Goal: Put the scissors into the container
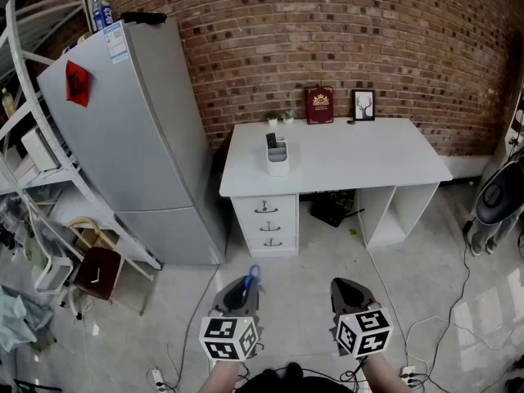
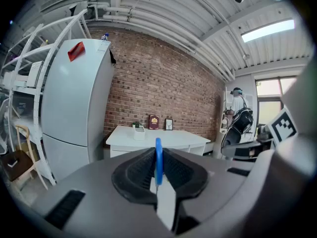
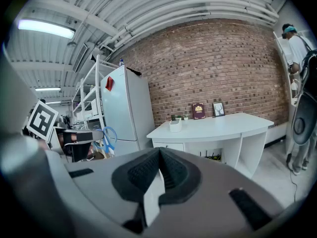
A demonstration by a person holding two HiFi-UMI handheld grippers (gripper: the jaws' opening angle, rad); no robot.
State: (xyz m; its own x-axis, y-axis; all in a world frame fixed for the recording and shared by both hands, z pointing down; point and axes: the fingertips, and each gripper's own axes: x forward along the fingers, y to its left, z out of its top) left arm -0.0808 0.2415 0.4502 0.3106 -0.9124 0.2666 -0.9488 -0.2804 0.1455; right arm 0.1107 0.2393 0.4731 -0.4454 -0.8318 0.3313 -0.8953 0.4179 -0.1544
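Observation:
My left gripper [image 1: 244, 293] is shut on the blue-handled scissors [image 1: 252, 275], whose handle stands up between the jaws; in the left gripper view the scissors [image 2: 158, 160] show edge-on at my left gripper [image 2: 158, 170]. My right gripper [image 1: 348, 293] is shut with nothing in it, also seen as my right gripper [image 3: 159, 165]. The right gripper view catches the scissors [image 3: 108, 138] off to the left. The white container [image 1: 277, 156] stands on the left part of the white desk [image 1: 368, 158], far ahead of both grippers.
A grey fridge [image 1: 131, 137] stands left of the desk, with a white rack [image 1: 33, 137] beside it. Desk drawers [image 1: 265, 223] sit under the container. A red book [image 1: 319, 104] and a small picture frame [image 1: 364, 105] lean on the brick wall. Cables [image 1: 426, 318] trail on the floor.

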